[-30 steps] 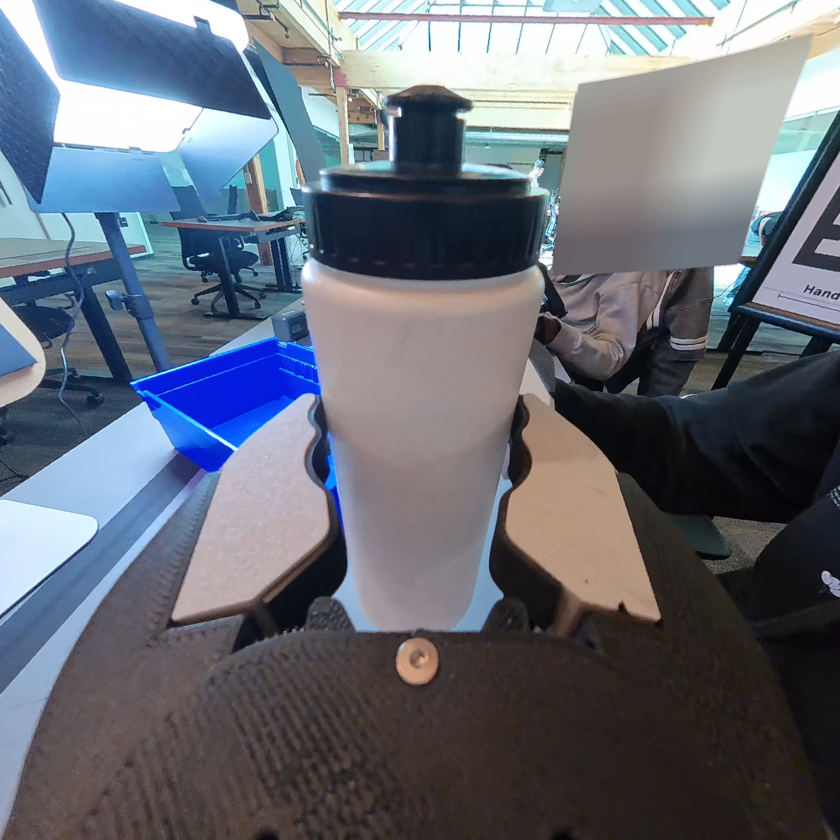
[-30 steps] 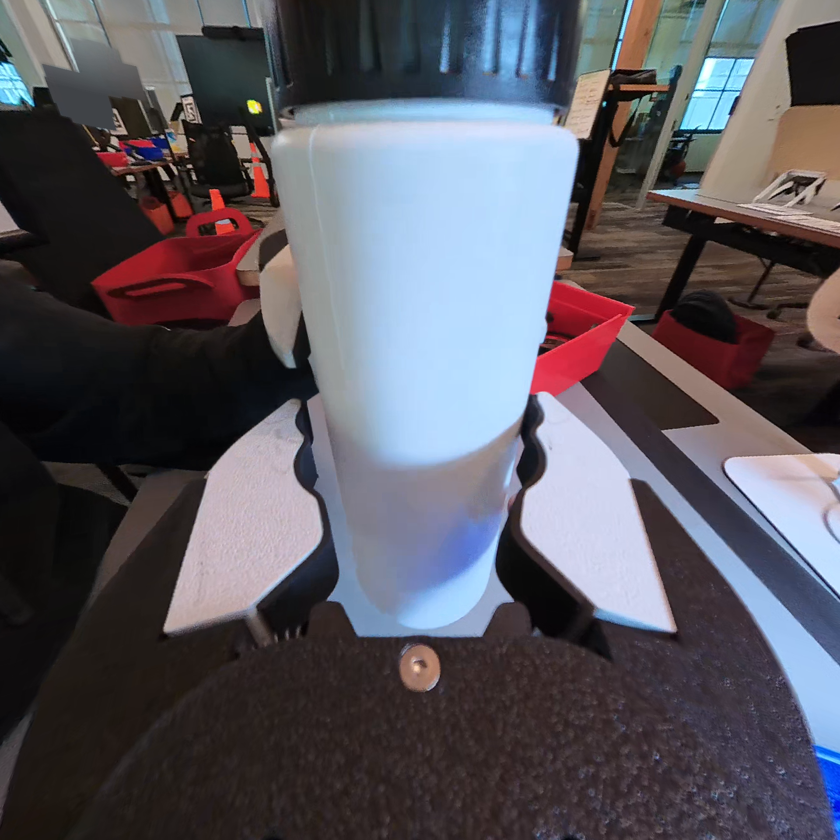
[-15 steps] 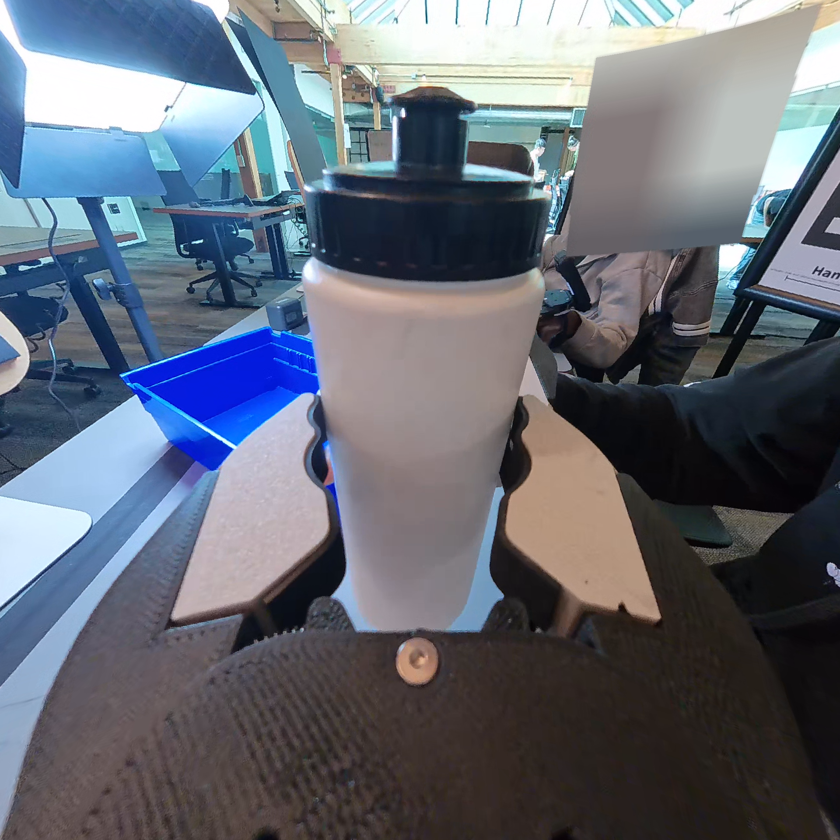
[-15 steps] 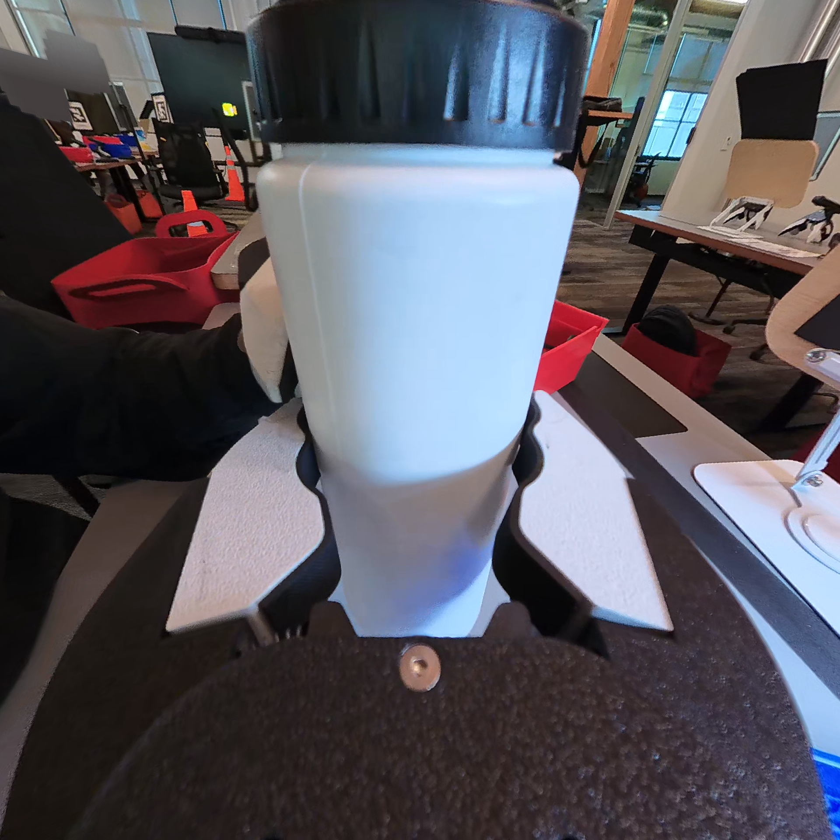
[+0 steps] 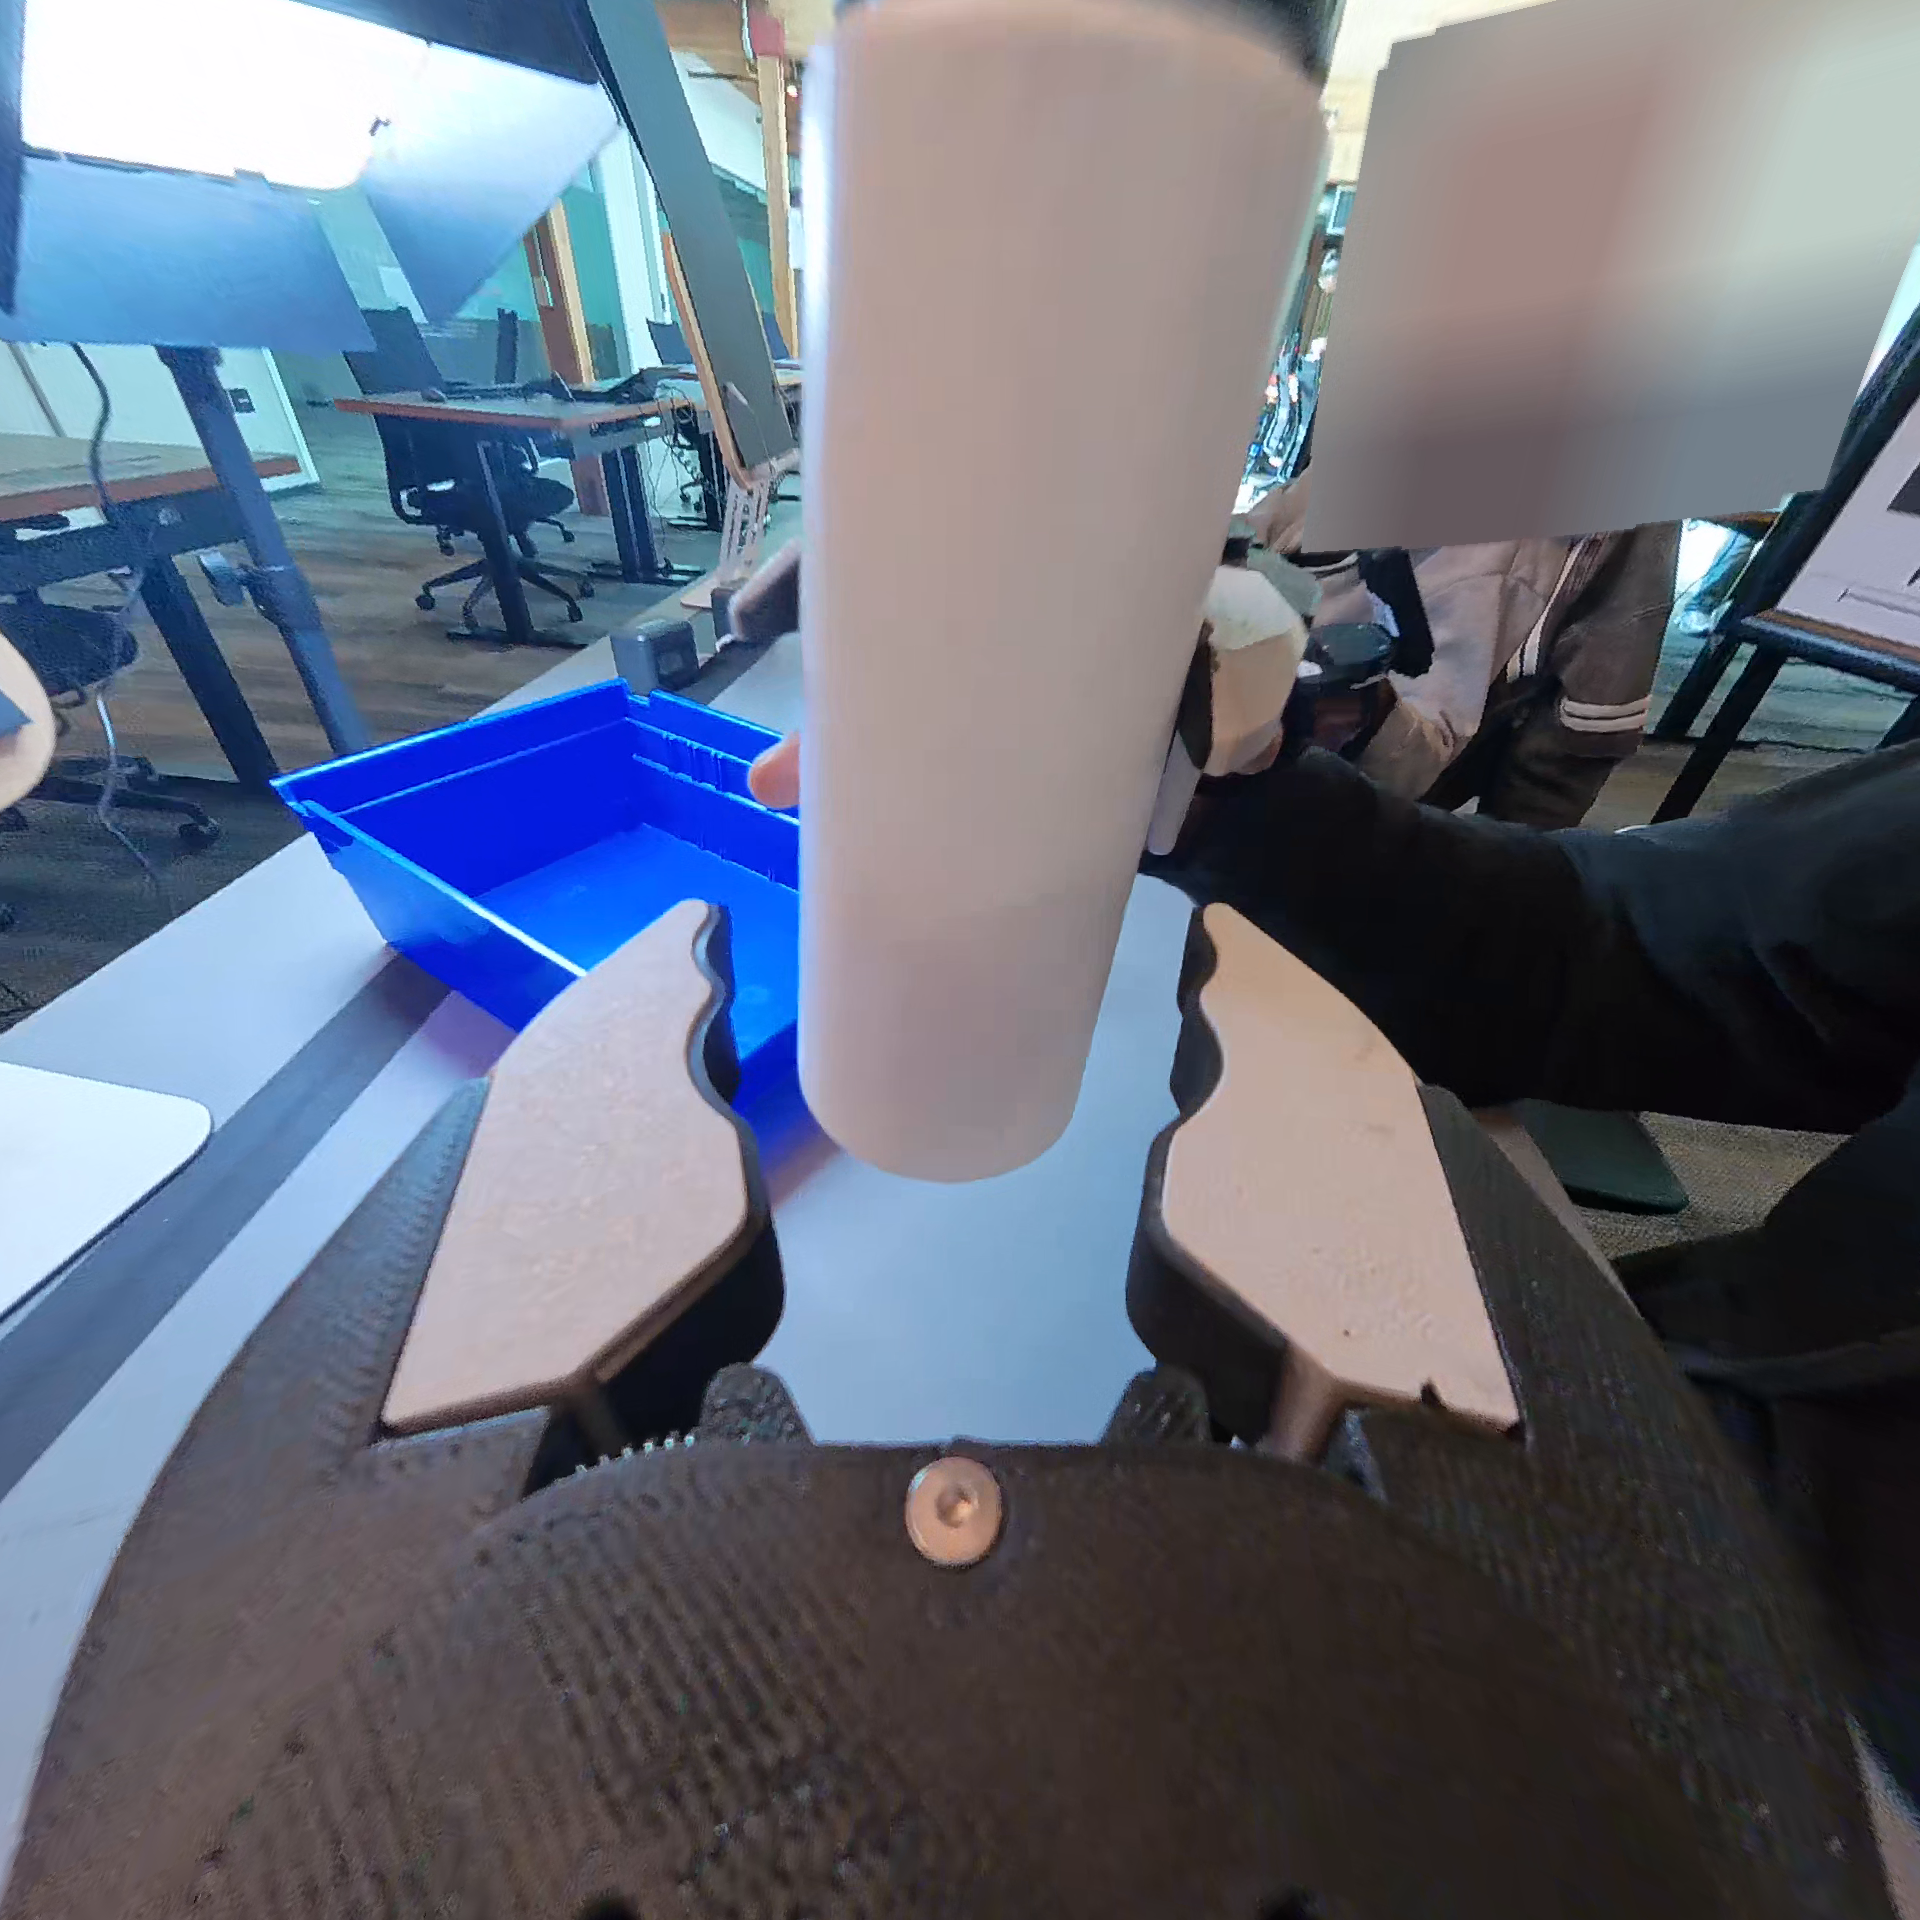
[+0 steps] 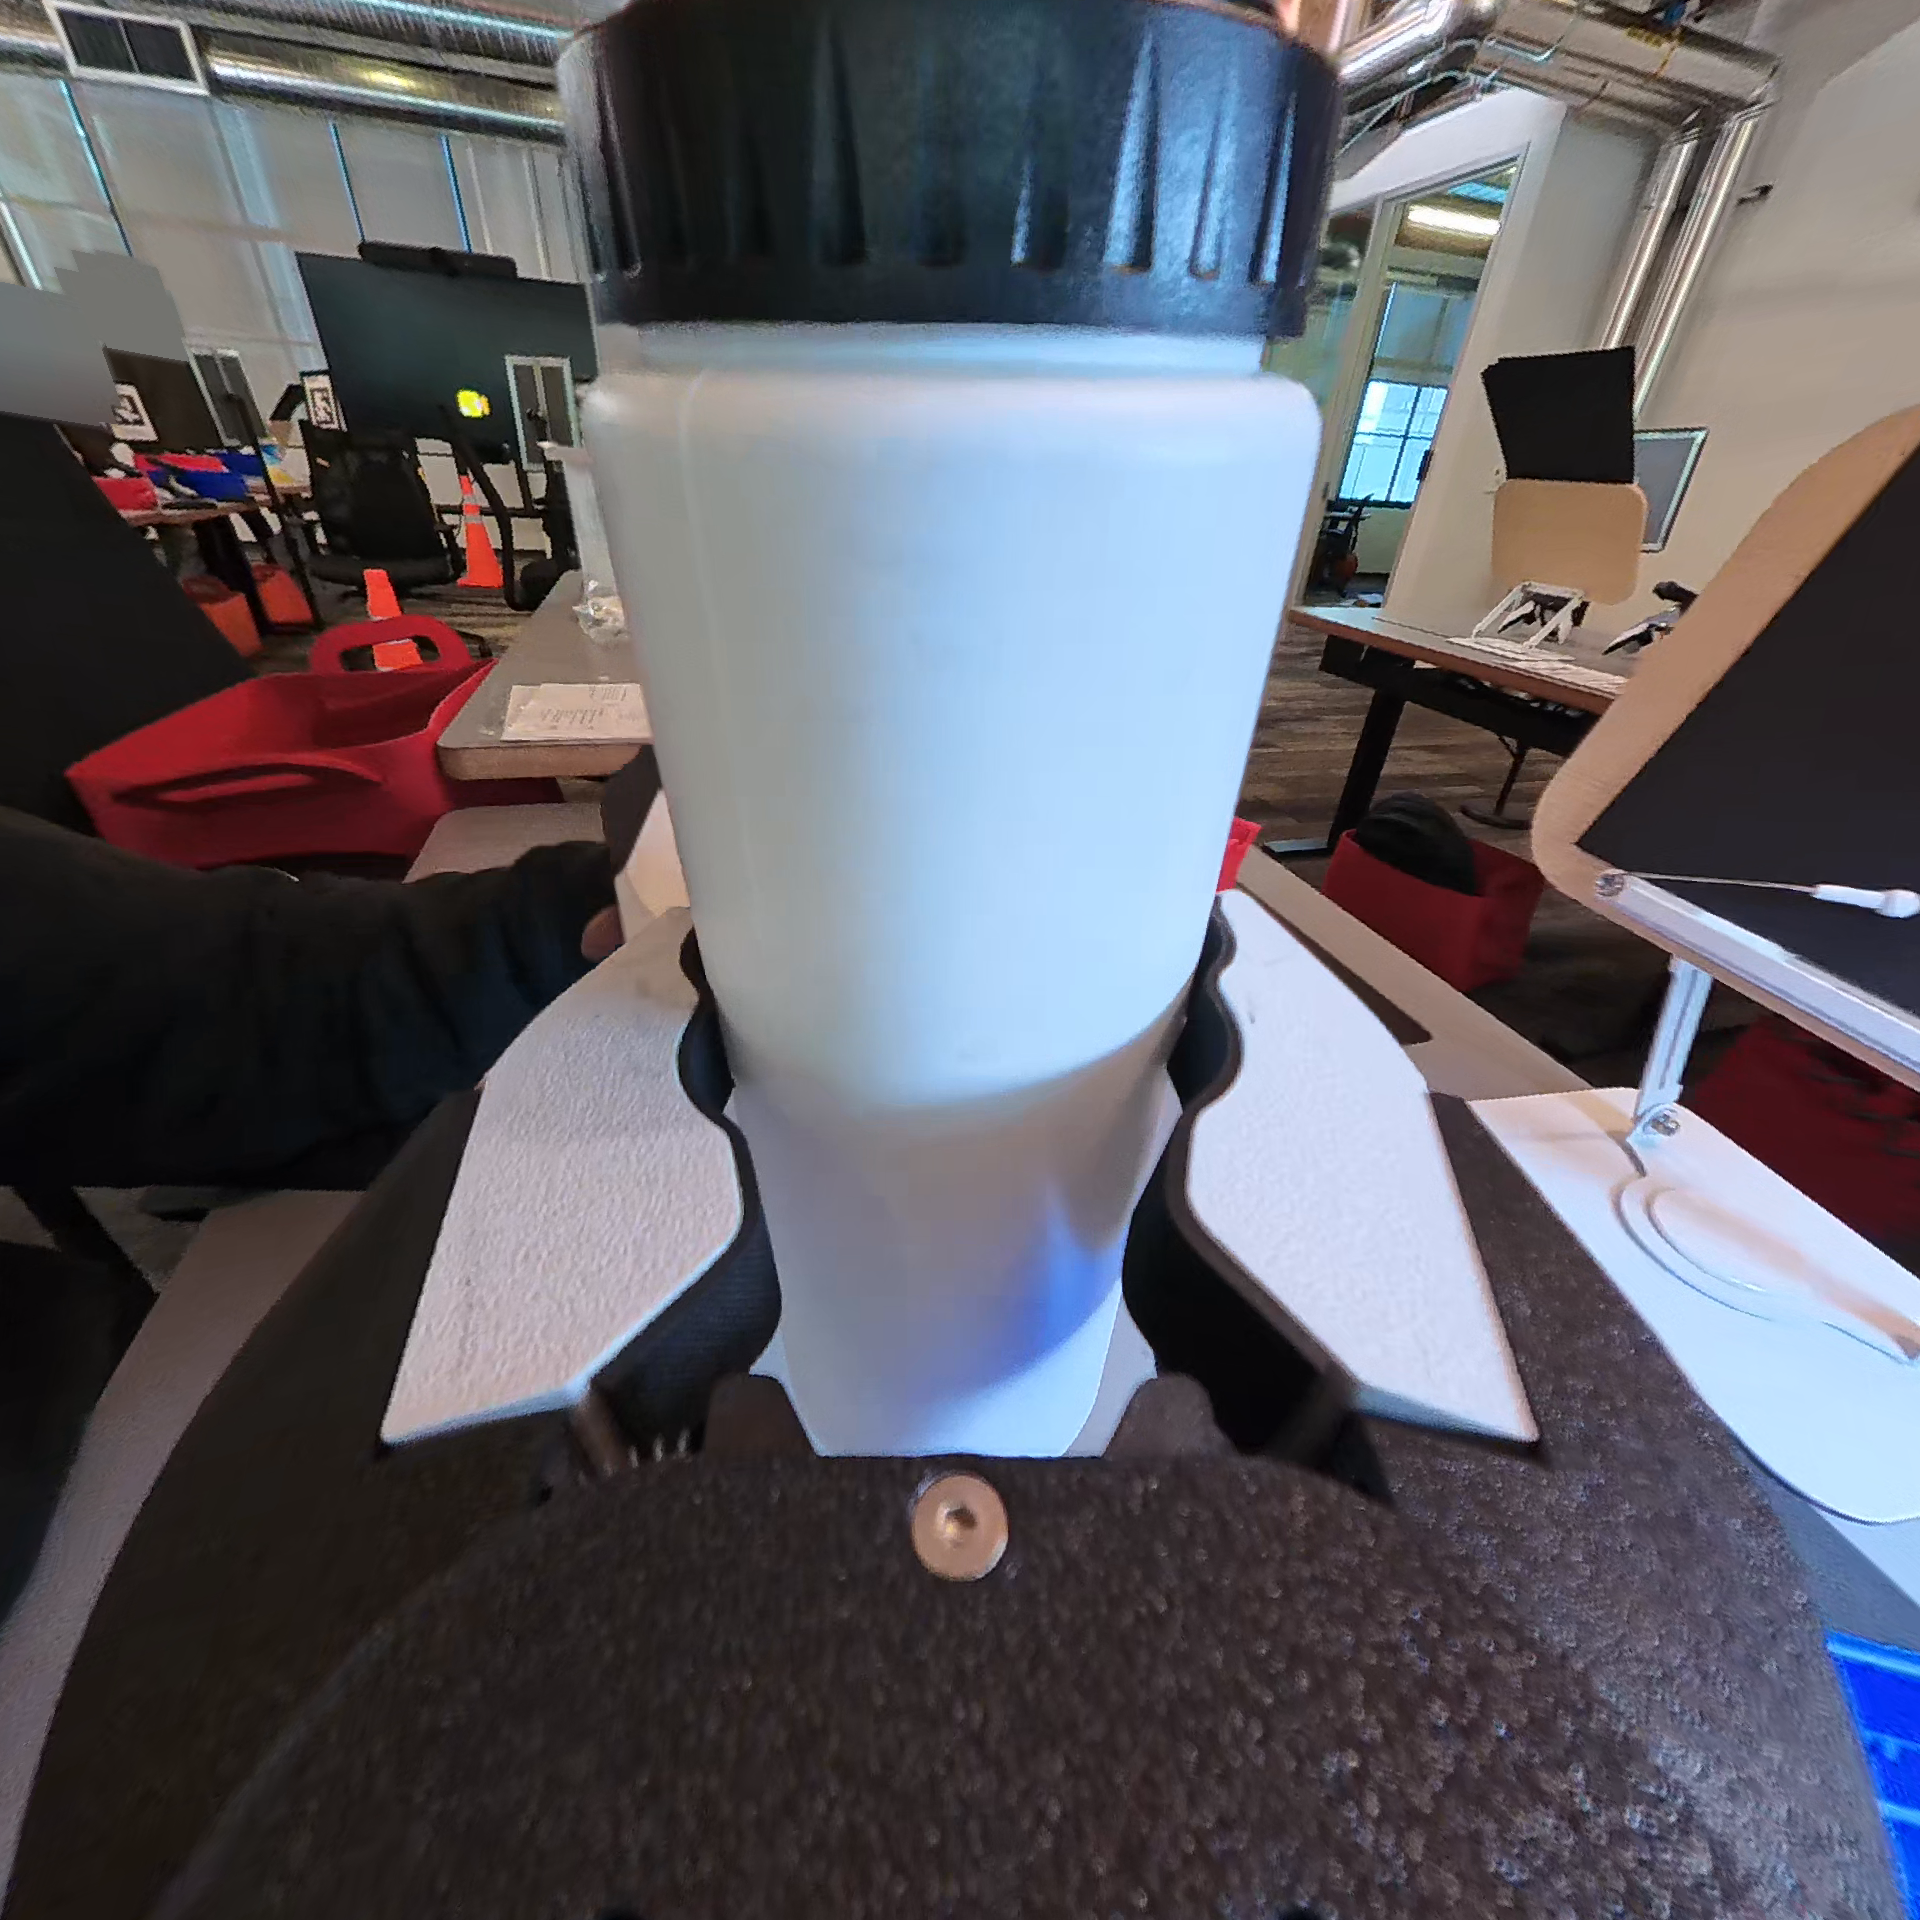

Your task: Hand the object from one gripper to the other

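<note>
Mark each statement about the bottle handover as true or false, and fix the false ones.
1. The left hand-held gripper is clamped on the bottle. False: its jaws stand open, clear of the bottle on both sides.
2. The right hand-held gripper is shut on the bottle. True.
3. The bottle has a black cap. True.
4. The blue bin holds a red cup. False: no cup shows in it.
5. The blue bin sits on the table. True.
</note>
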A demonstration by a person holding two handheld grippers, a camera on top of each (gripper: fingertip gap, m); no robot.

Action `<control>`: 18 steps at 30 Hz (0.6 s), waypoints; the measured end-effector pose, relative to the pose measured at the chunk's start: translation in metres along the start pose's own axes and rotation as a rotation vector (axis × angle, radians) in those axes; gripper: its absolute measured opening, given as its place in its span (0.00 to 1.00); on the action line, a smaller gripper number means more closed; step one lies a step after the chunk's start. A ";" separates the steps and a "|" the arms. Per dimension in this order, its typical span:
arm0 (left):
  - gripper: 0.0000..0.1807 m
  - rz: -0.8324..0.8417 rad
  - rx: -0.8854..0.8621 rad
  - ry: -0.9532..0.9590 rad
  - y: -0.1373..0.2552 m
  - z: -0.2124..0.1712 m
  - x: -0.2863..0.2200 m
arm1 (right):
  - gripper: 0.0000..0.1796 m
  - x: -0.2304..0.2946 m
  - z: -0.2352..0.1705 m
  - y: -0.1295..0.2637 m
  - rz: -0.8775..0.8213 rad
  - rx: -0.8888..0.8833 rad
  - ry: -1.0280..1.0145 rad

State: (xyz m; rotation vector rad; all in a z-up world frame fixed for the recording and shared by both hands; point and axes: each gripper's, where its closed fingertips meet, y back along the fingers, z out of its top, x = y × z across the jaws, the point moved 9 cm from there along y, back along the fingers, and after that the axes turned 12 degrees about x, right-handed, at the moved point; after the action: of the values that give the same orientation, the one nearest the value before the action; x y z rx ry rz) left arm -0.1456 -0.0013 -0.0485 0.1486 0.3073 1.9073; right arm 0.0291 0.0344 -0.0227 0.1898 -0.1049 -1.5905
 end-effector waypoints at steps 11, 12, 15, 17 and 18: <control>0.45 0.019 0.018 -0.047 -0.021 -0.003 -0.011 | 0.48 0.011 -0.005 -0.019 0.067 0.020 -0.013; 0.45 0.017 0.015 -0.047 -0.021 -0.004 -0.011 | 0.48 0.011 -0.005 -0.019 0.067 0.018 -0.015; 0.45 0.021 0.007 -0.046 -0.020 -0.004 -0.011 | 0.48 0.010 -0.005 -0.019 0.075 0.000 -0.030; 0.45 0.025 0.005 -0.048 -0.020 -0.003 -0.012 | 0.48 0.010 -0.005 -0.018 0.078 -0.001 -0.029; 0.45 0.024 0.001 -0.047 -0.020 -0.002 -0.012 | 0.48 0.011 -0.003 -0.018 0.075 0.002 -0.030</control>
State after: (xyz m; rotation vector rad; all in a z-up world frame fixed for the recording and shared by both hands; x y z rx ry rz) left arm -0.1241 -0.0061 -0.0560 0.1987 0.2754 1.9243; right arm 0.0118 0.0246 -0.0299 0.1613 -0.1354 -1.5192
